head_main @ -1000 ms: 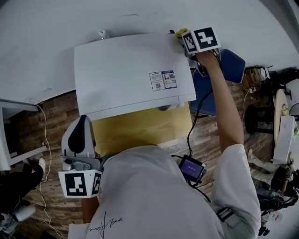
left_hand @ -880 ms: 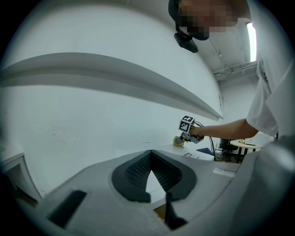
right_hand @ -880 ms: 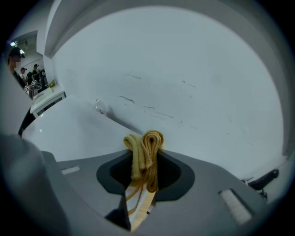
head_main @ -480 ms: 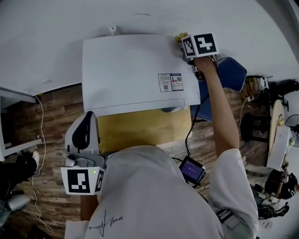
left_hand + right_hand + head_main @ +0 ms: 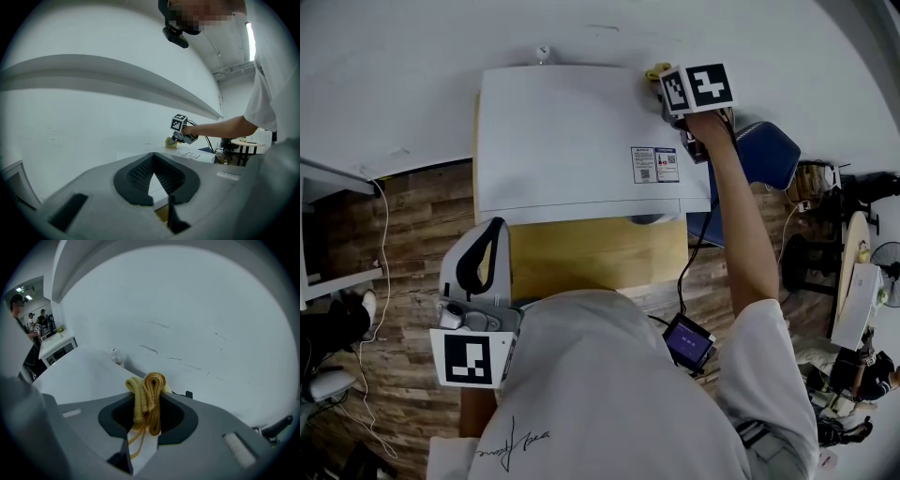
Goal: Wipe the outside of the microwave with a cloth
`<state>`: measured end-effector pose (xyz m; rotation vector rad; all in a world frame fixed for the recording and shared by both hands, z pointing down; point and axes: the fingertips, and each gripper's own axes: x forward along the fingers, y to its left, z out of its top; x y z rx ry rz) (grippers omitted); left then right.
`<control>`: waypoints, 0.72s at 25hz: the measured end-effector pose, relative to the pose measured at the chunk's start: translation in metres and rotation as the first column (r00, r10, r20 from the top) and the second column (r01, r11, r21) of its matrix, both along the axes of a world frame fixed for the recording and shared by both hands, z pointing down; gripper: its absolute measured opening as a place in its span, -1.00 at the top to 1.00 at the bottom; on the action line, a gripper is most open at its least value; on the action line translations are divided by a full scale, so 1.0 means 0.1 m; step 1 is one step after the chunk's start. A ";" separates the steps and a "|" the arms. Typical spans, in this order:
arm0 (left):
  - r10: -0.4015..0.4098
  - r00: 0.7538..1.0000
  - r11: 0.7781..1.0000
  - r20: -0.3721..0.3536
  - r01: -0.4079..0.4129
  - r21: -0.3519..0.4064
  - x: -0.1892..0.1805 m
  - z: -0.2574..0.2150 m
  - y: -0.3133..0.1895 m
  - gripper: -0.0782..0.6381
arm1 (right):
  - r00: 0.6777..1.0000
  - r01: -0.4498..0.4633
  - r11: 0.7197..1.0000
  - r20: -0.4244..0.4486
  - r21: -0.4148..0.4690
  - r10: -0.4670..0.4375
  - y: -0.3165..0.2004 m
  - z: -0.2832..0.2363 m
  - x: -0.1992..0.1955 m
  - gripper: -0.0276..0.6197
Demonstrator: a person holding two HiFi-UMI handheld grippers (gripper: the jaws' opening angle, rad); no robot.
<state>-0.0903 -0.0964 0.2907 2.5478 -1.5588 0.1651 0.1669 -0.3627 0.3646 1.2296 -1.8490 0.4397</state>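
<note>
- Right gripper (image 5: 667, 86): fingers are pinching one yellow cloth (image 5: 147, 394), which is bunching up above the fingertips.
- The cloth is pressing on the far right corner of the top of the one white microwave (image 5: 572, 141).
- The microwave is standing along the far edge of the wooden surface (image 5: 591, 258).
- Left gripper (image 5: 492, 230): fingers are pressing together on nothing and hovering at the surface's near left corner, well apart from the cloth.
- Two grippers are showing.

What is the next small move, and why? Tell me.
Probably sweep the right gripper left along the microwave's back edge: its jaws pinch the cloth at the top's back right corner, and the rest of the top lies to its left.
</note>
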 end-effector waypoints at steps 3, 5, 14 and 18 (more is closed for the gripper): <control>0.012 1.000 1.000 0.009 -0.012 -0.006 0.05 0.00 0.02 0.80 | 1.000 0.019 1.000 0.007 -0.003 -0.019 0.01 -0.01 -0.11 0.55; 0.017 1.000 1.000 0.010 -0.017 -0.012 0.07 0.01 0.03 0.80 | 1.000 0.030 1.000 0.011 -0.007 -0.029 0.01 -0.01 -0.18 0.55; 0.013 1.000 1.000 0.021 -0.012 -0.007 0.07 0.02 0.01 0.80 | 0.995 0.095 0.995 0.037 -0.019 -0.094 0.04 0.01 -0.55 0.55; 0.004 1.000 1.000 0.019 -0.004 -0.011 0.06 0.02 0.01 0.80 | 0.992 0.121 0.992 0.043 -0.022 -0.120 0.05 0.00 -0.70 0.55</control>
